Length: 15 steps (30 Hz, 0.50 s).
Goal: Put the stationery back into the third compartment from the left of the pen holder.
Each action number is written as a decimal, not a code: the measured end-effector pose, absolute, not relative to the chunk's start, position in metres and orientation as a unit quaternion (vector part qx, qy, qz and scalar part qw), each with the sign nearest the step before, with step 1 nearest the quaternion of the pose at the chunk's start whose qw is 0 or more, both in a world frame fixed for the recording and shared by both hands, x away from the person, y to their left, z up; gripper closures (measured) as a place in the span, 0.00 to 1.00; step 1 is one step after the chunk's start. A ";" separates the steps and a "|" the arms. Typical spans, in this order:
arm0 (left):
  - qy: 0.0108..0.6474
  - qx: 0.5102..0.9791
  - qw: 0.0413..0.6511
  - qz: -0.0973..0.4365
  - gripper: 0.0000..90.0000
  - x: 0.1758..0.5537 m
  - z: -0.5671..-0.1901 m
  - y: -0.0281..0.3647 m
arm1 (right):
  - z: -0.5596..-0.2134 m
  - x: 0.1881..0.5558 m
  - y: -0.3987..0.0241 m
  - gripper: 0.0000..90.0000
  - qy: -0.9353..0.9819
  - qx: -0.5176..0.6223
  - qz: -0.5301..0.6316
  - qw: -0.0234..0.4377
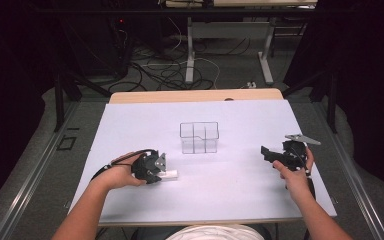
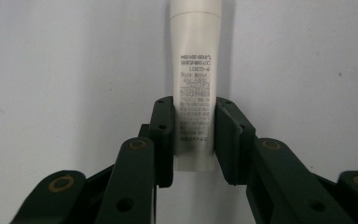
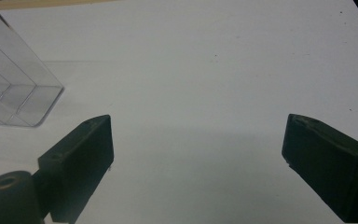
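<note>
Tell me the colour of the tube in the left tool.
White tube with dark printed text, clearest in the left gripper view.

Both grippers are black, blocky tools. The left gripper (image 1: 156,169) has a thin black cable (image 1: 125,156) looping off its rear and a small grey three-cornered plate (image 1: 160,161) on its top. In the left gripper view its jaws are dark linkage arms, each jointed with brass-ringed pivots (image 2: 137,144) and small screw holes, ending in flat rectangular pads (image 2: 163,135). The right gripper (image 1: 271,153) carries a larger grey three-cornered plate (image 1: 302,139) on top; its own view shows two chunky, matte black, square-cut pads (image 3: 81,161) and a rounded pivot with a brass ring beside the nearer one. The person's forearms are bare, and a white garment (image 1: 212,233) shows at the torso.
</note>
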<state>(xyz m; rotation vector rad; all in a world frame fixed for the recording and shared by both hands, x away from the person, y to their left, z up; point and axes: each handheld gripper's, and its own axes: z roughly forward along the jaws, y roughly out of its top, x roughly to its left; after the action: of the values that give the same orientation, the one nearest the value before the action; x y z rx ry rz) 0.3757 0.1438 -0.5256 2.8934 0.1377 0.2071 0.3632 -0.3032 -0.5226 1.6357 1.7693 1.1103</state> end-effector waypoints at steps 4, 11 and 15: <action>0.052 0.989 0.119 0.065 0.79 0.376 -0.525 0.144 | -0.523 0.363 -0.304 0.09 0.647 0.599 0.406 0.241; 0.077 0.985 0.140 0.065 0.79 0.378 -0.521 0.146 | -0.522 0.362 -0.305 0.09 0.647 0.596 0.408 0.245; 0.102 0.978 0.171 0.064 0.79 0.379 -0.516 0.148 | -0.522 0.362 -0.306 0.09 0.648 0.594 0.408 0.247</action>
<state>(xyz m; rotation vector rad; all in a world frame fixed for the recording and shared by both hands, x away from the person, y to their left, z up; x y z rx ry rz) 0.3791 0.1484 -0.5162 2.7769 0.2907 0.1826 0.3622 -0.3060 -0.5219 1.6198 1.7669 1.1134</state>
